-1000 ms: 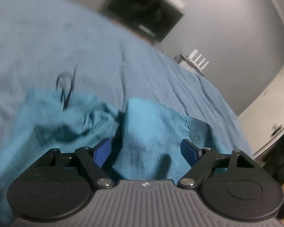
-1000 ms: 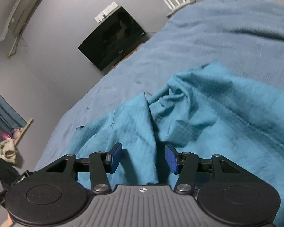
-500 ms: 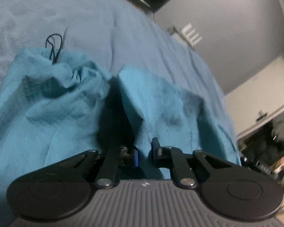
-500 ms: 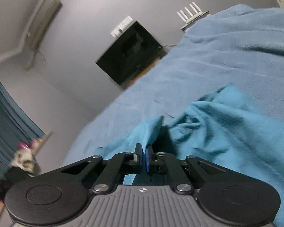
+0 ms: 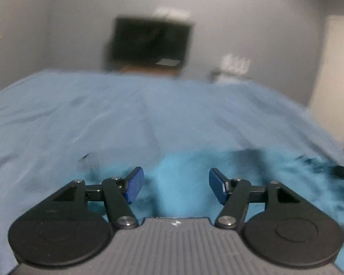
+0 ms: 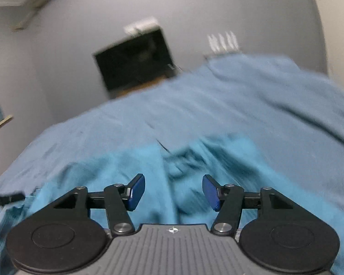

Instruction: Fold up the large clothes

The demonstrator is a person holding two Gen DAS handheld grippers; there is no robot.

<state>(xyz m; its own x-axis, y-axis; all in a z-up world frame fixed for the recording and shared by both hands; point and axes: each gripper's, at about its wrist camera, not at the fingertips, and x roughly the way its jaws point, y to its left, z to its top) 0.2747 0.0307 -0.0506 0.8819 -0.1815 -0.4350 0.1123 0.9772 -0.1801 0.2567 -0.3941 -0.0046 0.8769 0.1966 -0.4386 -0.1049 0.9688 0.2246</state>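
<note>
A bright teal garment (image 5: 259,174) (image 6: 135,167) lies crumpled on a paler blue bedspread (image 5: 103,119) (image 6: 252,107). Both views are blurred by motion. My left gripper (image 5: 175,186) hovers over the near edge of the garment; its jaws are opening, and the blue pads (image 5: 133,188) press on nothing, with cloth only behind and below them. My right gripper (image 6: 173,191) is likewise over the garment, jaws opening, and its pads (image 6: 209,191) stand apart with nothing pinched. The tip of the other gripper shows at the edge of each view.
A dark screen (image 5: 149,41) (image 6: 135,59) hangs on the grey wall beyond the bed. A white router with antennas (image 5: 236,65) (image 6: 222,43) stands to its right. A pale door (image 5: 337,64) is at the right.
Half a second ago both grippers were shut on folds of the teal garment; now both stand apart with the cloth let go. Both views have rolled level and lifted.
</note>
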